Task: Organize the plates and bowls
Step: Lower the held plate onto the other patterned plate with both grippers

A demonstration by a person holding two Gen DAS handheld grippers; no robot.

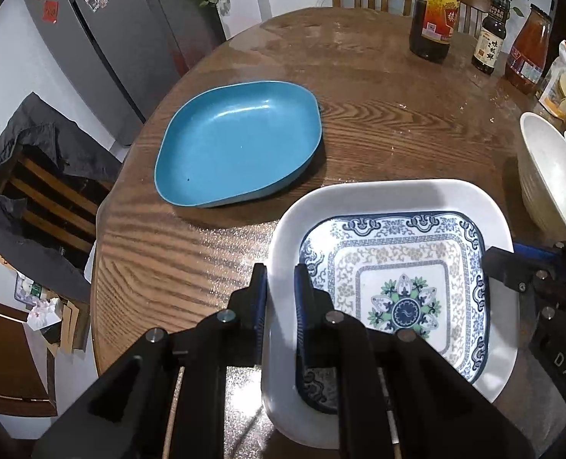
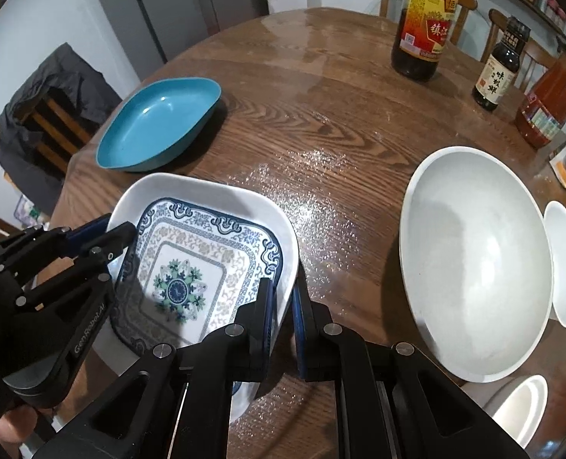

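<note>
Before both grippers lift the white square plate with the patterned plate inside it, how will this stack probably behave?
The white square plate looks rigid and glossy, so it should not bend but may slip in the fingers. The patterned plate lies loose inside, so tilting could make it slide. Both look like breakable tableware. The left gripper and right gripper straddle opposite rims, which should help balance.
</note>
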